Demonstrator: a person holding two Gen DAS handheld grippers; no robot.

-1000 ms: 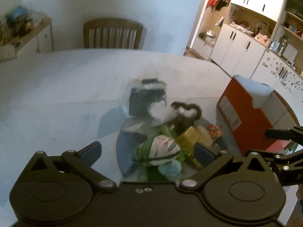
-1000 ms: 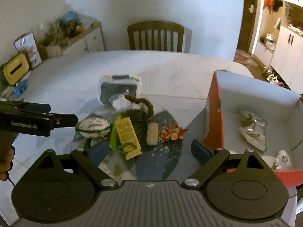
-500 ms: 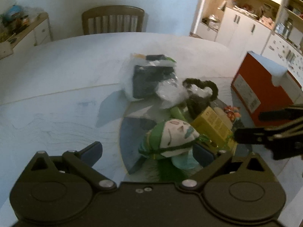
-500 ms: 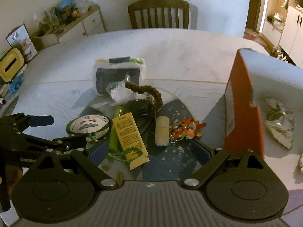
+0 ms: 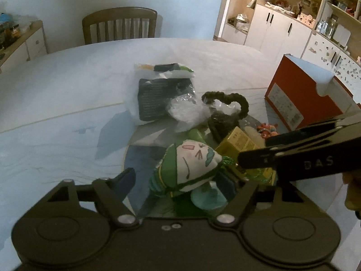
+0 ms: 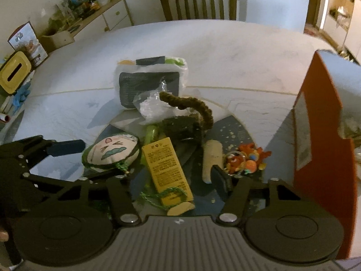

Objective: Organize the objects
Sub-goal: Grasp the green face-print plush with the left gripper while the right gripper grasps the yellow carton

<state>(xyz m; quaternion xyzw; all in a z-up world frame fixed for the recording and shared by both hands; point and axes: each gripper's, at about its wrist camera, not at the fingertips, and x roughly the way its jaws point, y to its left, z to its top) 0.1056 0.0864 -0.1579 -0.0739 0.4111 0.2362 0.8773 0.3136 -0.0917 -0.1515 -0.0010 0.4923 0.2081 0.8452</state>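
A pile of small objects lies on a dark round mat (image 6: 237, 131). It holds a green-and-white plush face (image 5: 191, 164) (image 6: 111, 152), a yellow box (image 6: 167, 170) (image 5: 243, 144), a beige tube (image 6: 212, 160), an orange keychain toy (image 6: 246, 160), a dark braided-handle pouch (image 6: 185, 122) and a clear bag with a dark packet (image 5: 162, 92). My left gripper (image 5: 180, 180) is open around the plush face. My right gripper (image 6: 171, 178) is open over the yellow box, its fingers (image 5: 282, 153) crossing the left wrist view.
An orange box (image 5: 300, 94) (image 6: 322, 149) with a white inside stands on the right of the white table (image 5: 67, 85). A wooden chair (image 5: 119, 26) is behind the table. A sideboard with clutter (image 6: 85, 11) lines the left wall, white cabinets (image 5: 282, 27) the right.
Both grippers have moved forward and down onto the pile. The left now has the plush face between its fingers; the right has shifted left from near the orange box to over the yellow box.
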